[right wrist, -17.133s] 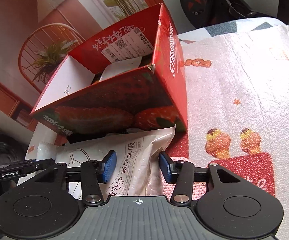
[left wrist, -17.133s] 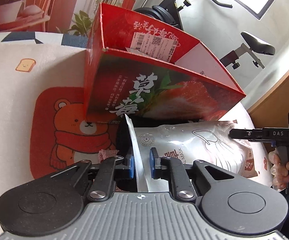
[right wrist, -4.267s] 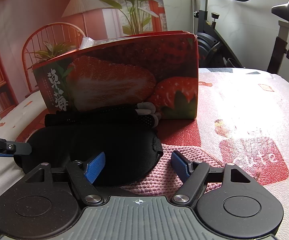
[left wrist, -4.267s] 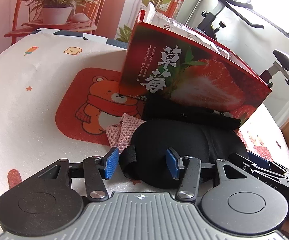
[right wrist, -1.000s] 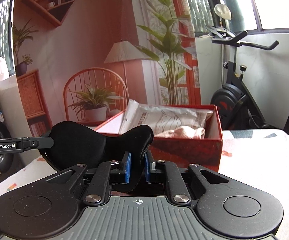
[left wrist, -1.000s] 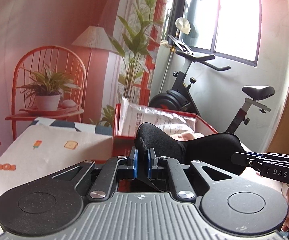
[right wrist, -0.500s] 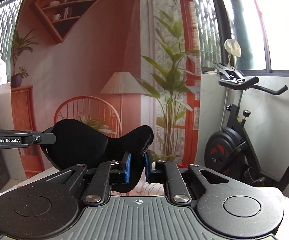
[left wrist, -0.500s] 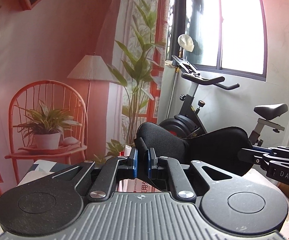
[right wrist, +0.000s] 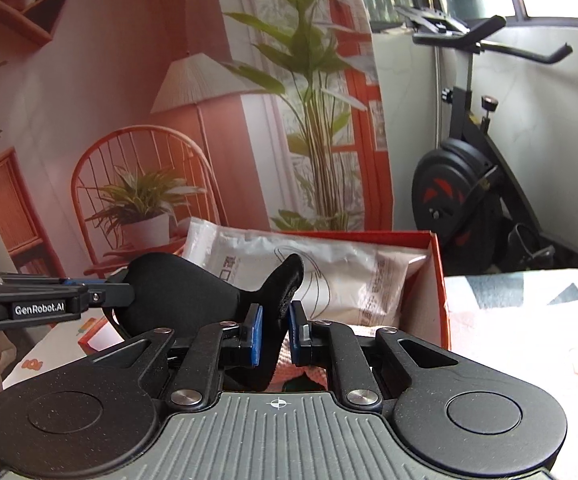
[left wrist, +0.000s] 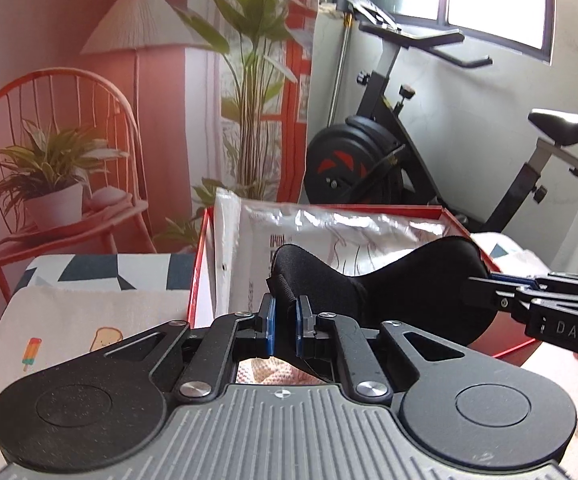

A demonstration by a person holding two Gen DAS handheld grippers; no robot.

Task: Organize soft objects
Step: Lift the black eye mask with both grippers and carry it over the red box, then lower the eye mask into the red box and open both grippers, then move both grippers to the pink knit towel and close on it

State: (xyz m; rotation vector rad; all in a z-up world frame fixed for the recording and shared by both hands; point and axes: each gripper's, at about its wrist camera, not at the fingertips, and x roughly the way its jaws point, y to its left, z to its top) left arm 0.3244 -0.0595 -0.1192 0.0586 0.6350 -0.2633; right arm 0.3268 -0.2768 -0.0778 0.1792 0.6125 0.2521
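**A:** Where do you have the soft black padded eye mask [left wrist: 405, 280] at this moment?

**B:** You hold it in the air by both ends, stretched across the centre of each frame. Your left gripper [left wrist: 283, 326] pinches one end, its blue pads nearly together on the fabric; your right gripper [right wrist: 275, 334] does the same at the other end. In the left wrist view your right gripper comes in from the right edge, and in the right wrist view your left one comes in from the left edge.

**A:** And the box?

**B:** The open red cardboard box [left wrist: 199, 280] sits just behind and below the mask, in the middle of both views. The mask looks to be over its near rim, not yet down inside.

**A:** What have you already put away?

**B:** A silvery-white sealed plastic packet of face masks [right wrist: 329, 264] leans against the far wall inside the box. Below your fingers you can glimpse a pink knitted cloth [right wrist: 301, 364]; it seems to lie in the box, though I cannot tell for certain.

**A:** So what is left?

**B:** By my judgement, you need to lower the mask into the box and let go with both grippers. Whether more soft things wait on the patterned white tablecloth [left wrist: 89, 308], you cannot see from here.
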